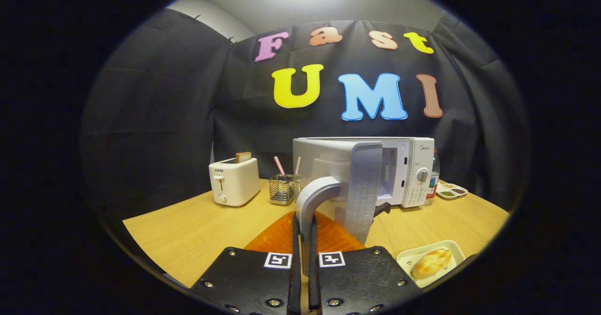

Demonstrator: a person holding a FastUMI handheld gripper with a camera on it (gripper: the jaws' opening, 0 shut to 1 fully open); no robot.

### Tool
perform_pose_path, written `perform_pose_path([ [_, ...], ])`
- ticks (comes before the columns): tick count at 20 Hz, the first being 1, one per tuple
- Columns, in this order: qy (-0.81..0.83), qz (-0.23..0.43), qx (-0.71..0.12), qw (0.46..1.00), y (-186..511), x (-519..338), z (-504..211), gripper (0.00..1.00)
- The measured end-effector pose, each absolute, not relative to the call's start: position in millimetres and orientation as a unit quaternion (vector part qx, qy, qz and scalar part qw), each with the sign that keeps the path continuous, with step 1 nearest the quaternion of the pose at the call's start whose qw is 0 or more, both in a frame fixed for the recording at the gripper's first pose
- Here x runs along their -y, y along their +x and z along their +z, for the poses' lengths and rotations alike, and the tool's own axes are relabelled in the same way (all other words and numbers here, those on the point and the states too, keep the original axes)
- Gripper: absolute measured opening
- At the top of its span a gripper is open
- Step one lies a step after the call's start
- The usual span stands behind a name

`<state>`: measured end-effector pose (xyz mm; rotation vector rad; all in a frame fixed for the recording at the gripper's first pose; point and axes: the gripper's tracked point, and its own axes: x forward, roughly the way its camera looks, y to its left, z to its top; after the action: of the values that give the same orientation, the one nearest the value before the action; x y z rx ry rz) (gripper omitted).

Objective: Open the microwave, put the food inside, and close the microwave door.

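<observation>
1. Microwave [413, 174] stands at the desk's [188, 230] far edge, door [361, 188] swung wide.
2. Gripper [304, 240] fingers nearly closed on the door handle [312, 197], apparently pulling it open.
3. Bread [432, 262] waits on a tray [407, 258], near-right corner.

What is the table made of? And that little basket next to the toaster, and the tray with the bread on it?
The table looks like light wood or a wood-look top: fine grain lines show. The little basket seems shiny metal wire, since you can see through its mesh. The tray under the bread looks smooth pale plastic, maybe ceramic. The gripper fingers are closed on the microwave door handle.
</observation>
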<state>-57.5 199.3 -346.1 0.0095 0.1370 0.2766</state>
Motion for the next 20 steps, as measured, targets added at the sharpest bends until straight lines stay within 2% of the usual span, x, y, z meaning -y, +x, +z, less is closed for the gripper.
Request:
perform_pose_path([
  [5, -0.011, 0.071, -0.036, 0.997, -69, -245, -344, 0.10],
  [8, -0.032, 0.062, -0.026, 0.997, -82, -261, -346, 0.11],
  [10, -0.050, 0.086, -0.023, 0.995, -97, -277, -352, 0.34],
  [11, -0.068, 0.095, -0.018, 0.993, -105, -279, -355, 0.53],
  [13, -0.099, 0.137, -0.008, 0.986, -123, -288, -361, 0.60],
  [16, -0.098, 0.198, -0.014, 0.975, -142, -286, -372, 0.59],
  [17, -0.097, 0.225, -0.024, 0.969, -148, -288, -377, 0.66],
  [18, -0.098, 0.248, -0.034, 0.963, -158, -284, -381, 0.79],
  [19, -0.098, 0.262, -0.042, 0.959, -164, -274, -384, 0.85],
  [20, -0.094, 0.270, -0.045, 0.957, -167, -261, -384, 0.86],
])
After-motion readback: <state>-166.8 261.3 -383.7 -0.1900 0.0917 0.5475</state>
